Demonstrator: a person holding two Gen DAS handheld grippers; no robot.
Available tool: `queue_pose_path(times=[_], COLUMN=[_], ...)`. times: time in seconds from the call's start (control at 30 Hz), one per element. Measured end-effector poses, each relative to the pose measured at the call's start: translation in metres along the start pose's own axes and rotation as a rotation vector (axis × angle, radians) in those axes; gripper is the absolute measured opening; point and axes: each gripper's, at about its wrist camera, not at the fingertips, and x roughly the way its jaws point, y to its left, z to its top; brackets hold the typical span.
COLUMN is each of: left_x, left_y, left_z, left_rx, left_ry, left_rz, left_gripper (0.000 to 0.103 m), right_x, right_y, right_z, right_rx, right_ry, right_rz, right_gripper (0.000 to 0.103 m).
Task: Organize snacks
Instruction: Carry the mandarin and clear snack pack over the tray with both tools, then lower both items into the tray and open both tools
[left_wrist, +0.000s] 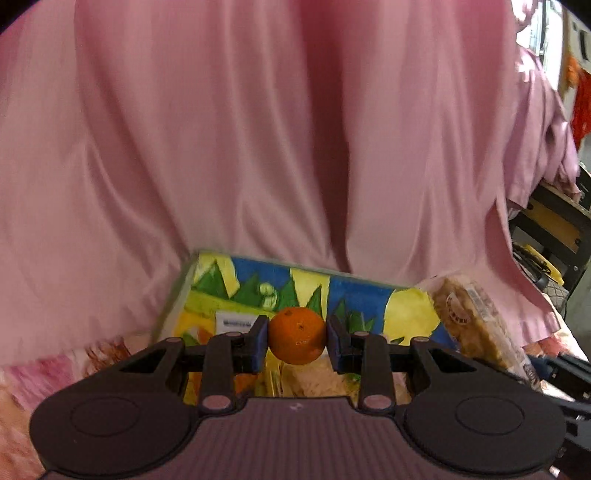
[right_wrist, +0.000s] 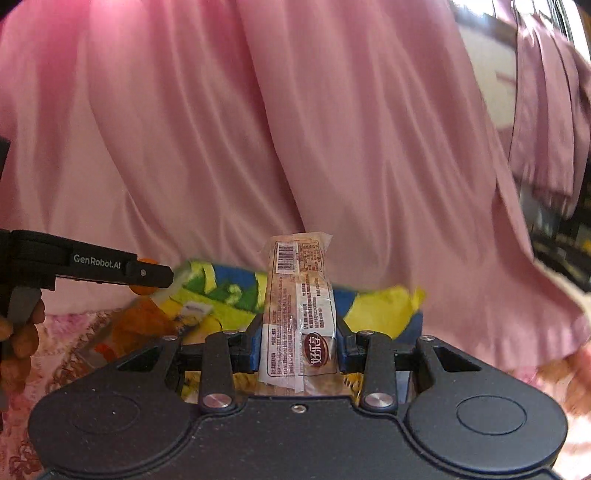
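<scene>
Left claw (left_wrist: 297, 341): clenched on a small orange (left_wrist: 297, 336), its blue pads pressed to the fruit's two sides; the orange sat fully between the fingertips, clear of anything below.
Right claw (right_wrist: 298, 343): clenched on a clear-wrapped snack pack (right_wrist: 297, 310) that stood upright between the pads, its barcode end rising well above the fingertips and its lower end cut off behind the claw body.
Colourful box (left_wrist: 258, 295): lay just beyond and below the left claw, printed in blue, yellow and green; its near part was covered by the claw, and its contents were hard to make out. From the right wrist view the same box (right_wrist: 384, 306) showed behind the snack pack, blurred.
Right claw's load seen from the left wrist: the snack pack (left_wrist: 476, 317) appeared to the right of the left claw, over the box's right end, its lower edge cut off.
Left claw seen from the right wrist: a black finger (right_wrist: 110, 271) marked GenRobot.AI reached in from the left, hiding most of the orange (right_wrist: 146, 288).
Person's hand (right_wrist: 20, 339): partly visible at the left frame edge, gripping the handle.
Pink cloth (left_wrist: 295, 129): draped behind everything, filling the background.
Surface: a floral pink cover (right_wrist: 66, 350), blurred; what lay beneath could not be told.
</scene>
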Motion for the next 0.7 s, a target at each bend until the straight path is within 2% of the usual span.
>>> queue_pose_path(times=[0.33,0.7], left_x=[0.032,0.037], left_y=[0.002,0.001], left_z=[-0.025,-0.033], left_rx=[0.007,0.002], left_ry=[0.044,0.022], left_rz=[-0.027,-0.039], left_gripper=[0.036,0.036], right_x=[0.042,0.056], right_y=[-0.006,-0.008], right_z=[-0.019,-0.027], right_rx=[0.060,0.085], right_ry=[0.071,0.105], right_rz=[-0.033,-0.045], right_gripper=[0.038,0.039])
